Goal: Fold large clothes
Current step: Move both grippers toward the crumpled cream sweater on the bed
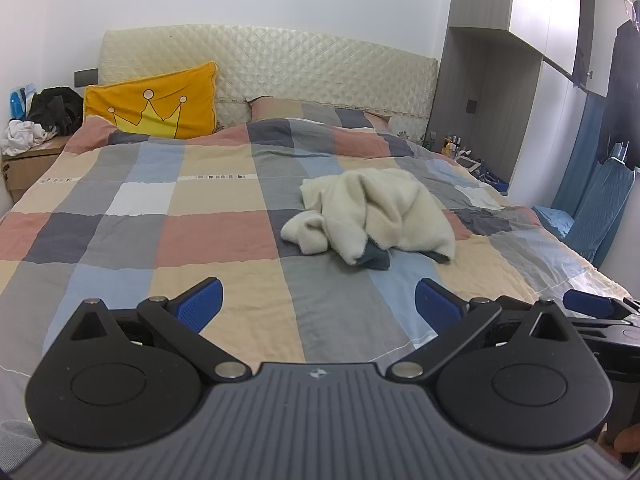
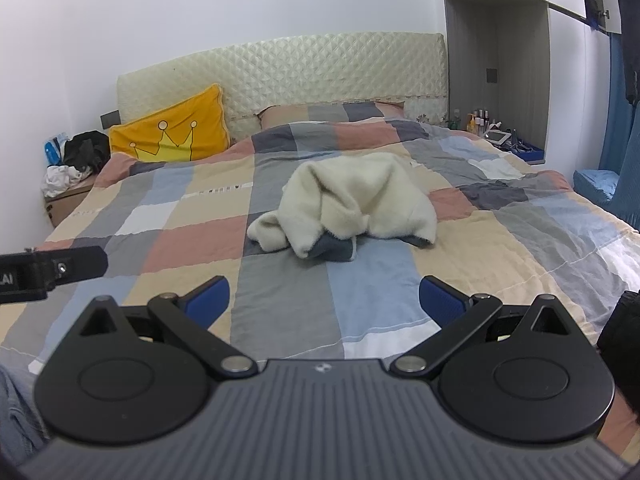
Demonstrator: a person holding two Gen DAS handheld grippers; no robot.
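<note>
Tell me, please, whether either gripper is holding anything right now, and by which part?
Nothing is held: both the left gripper and right gripper are open, short of the crumpled cream garment.

garment: fluffy cream fleece | bedspread: matt patchwork cloth | headboard: glossy quilted cover | nightstand: wood

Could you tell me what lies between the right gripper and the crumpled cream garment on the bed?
Only bare checked quilt separates the right gripper from the cream garment; the right wrist view shows it.

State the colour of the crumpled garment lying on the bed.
Cream-white fleece garment with a dark blue-grey side peeking out underneath; clearest in the right wrist view.
</note>
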